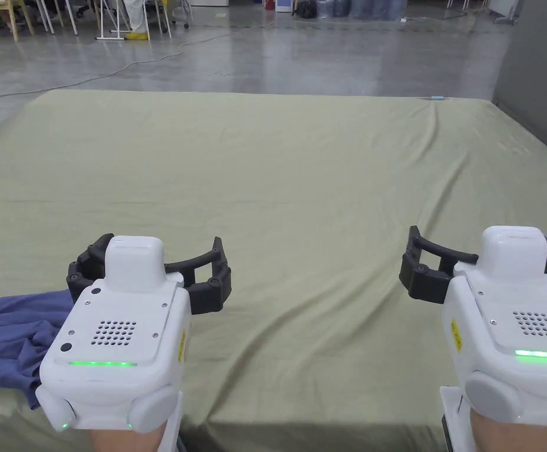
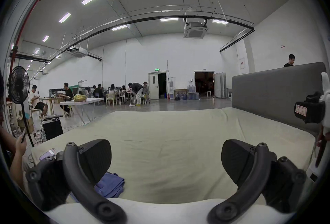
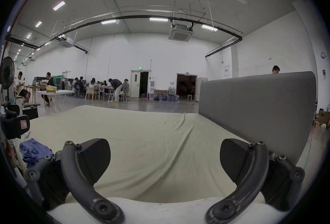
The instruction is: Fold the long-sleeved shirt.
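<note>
Blue and bunched, the shirt (image 1: pixel 7 338) lies in a heap at the near left edge of a wide bed (image 1: pixel 302 176) covered in an olive sheet, its sleeves not spread, the folding not yet begun. Most of the sheet lies bare beyond it, likely the room needed to lay the garment flat.

Two hand-held grippers hover level above the near edge, side by side and well apart, both aimed across the bed toward a hall where people sit at tables. The left gripper (image 2: pixel 166 161) hangs just beside the heap, its jaws spread wide with nothing between them; the shirt shows under its left jaw in the left gripper view, apparently untouched. The right gripper (image 3: pixel 165 160) is likewise fully parted and empty, over plain sheet near a grey headboard (image 3: pixel 257 102), far from the cloth.

Forearms enter from below, wrists straight, suggesting a ready stance before the left reaches for the fabric.
</note>
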